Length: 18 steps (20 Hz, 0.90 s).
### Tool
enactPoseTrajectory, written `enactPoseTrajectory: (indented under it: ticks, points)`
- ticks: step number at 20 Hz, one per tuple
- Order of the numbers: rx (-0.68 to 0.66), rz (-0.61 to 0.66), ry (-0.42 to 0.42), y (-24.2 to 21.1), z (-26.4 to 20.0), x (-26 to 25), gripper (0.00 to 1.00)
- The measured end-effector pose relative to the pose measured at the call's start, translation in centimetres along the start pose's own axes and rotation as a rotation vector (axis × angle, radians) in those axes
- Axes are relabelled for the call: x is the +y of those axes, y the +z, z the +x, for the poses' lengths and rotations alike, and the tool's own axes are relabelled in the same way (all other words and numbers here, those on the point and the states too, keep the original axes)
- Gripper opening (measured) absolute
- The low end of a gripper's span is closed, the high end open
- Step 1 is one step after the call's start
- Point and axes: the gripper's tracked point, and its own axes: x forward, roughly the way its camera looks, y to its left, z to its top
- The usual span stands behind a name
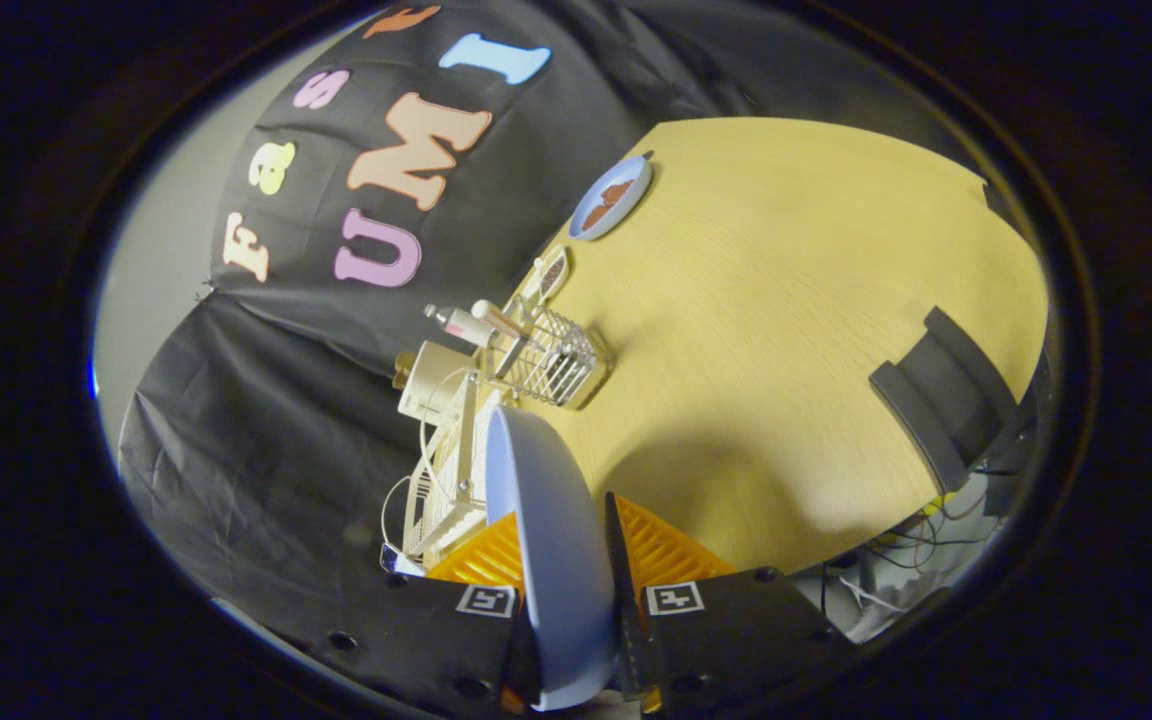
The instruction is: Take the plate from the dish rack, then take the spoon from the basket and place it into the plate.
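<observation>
**Plate gripped on edge, still to be set down**

The plate (556, 560) is clamped edge-on between the fingers of the gripper (568, 590), just beside the dish rack (441, 480). Beyond stands the basket (551, 360) where the spoon is judged to be; next, the plate must be laid flat on the table (786, 330)

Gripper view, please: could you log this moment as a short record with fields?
gripper: fingers closed on the plate's rim
plate: pale blue, on edge between the fingers, beside the dish rack
dish rack: white, just ahead of the fingers
basket: white wire, beyond the rack, utensils standing in it
second plate: blue, far across the table
table: light wood
</observation>
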Motion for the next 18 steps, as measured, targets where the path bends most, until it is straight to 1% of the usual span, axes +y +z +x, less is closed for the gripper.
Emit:
enactPoseTrajectory:
  ticks: [6, 10, 16, 18]
  points:
    - [0.010, 0.051, -0.004, 1.1, 2.9, -1.9, 0.33]
    - [0.006, 0.060, -0.048, 1.5, 4.7, -3.5, 0.33]
    - [0.016, 0.096, -0.030, 2.4, 5.6, -4.2, 0.32]
    - [0.003, 0.072, -0.035, 2.9, 5.7, -4.4, 0.33]
